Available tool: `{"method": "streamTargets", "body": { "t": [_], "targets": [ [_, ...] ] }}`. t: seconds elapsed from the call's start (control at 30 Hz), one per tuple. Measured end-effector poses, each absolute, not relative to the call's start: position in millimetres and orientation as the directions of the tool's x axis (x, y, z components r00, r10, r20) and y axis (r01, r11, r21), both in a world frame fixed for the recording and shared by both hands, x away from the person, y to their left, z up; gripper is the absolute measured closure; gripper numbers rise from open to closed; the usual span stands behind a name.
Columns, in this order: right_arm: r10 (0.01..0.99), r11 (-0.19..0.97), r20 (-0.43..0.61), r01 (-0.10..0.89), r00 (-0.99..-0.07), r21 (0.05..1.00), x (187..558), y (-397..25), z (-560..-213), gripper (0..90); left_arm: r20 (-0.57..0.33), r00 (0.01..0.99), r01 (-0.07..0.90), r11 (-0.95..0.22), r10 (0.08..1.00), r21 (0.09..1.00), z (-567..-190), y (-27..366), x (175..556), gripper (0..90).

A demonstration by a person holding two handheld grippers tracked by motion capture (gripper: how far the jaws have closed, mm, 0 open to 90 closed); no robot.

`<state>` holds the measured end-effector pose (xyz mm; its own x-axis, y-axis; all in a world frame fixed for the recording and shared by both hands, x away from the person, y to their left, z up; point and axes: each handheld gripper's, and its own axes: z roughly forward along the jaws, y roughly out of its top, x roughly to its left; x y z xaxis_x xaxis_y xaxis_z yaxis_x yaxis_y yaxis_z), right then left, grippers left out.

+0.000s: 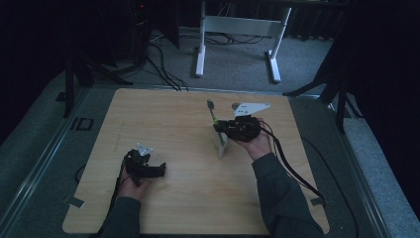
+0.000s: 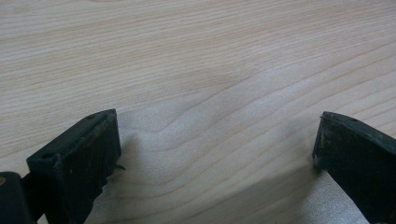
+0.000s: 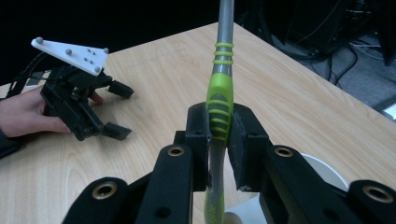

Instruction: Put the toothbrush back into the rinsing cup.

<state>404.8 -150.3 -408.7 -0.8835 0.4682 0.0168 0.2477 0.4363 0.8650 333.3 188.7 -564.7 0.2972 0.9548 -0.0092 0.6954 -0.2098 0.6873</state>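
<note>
A toothbrush (image 1: 213,113) with a green grip and grey shaft (image 3: 223,60) stands nearly upright, and my right gripper (image 3: 219,126) is shut on its green grip. In the high view the right gripper (image 1: 221,130) is right of the table's middle. A white cup (image 1: 221,146) stands just under it, and the brush's lower end reaches into the cup (image 3: 327,171). My left gripper (image 1: 159,170) rests low at the front left of the wooden table (image 1: 188,198). It is open (image 2: 215,135) over bare wood with nothing between its jaws. It also appears in the right gripper view (image 3: 100,109).
Each gripper trails a black cable; the right one's cable (image 1: 292,168) runs toward the table's front right edge. Behind the table, on the grey floor, stand a white desk frame (image 1: 237,25), loose cables (image 1: 163,69) and black stand legs (image 1: 317,84).
</note>
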Motion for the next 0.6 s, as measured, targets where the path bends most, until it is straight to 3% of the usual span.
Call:
{"method": "streamTargets", "body": {
  "t": [0.6],
  "targets": [
    [0.497, 0.433, 0.010, 0.258, -0.868, 0.863, 409.2, -148.8, -414.4, 78.5, -0.009, 0.297, 0.695, -0.210, 0.955, 0.687, -564.7, 188.6, 333.3, 1.8]
  ]
}}
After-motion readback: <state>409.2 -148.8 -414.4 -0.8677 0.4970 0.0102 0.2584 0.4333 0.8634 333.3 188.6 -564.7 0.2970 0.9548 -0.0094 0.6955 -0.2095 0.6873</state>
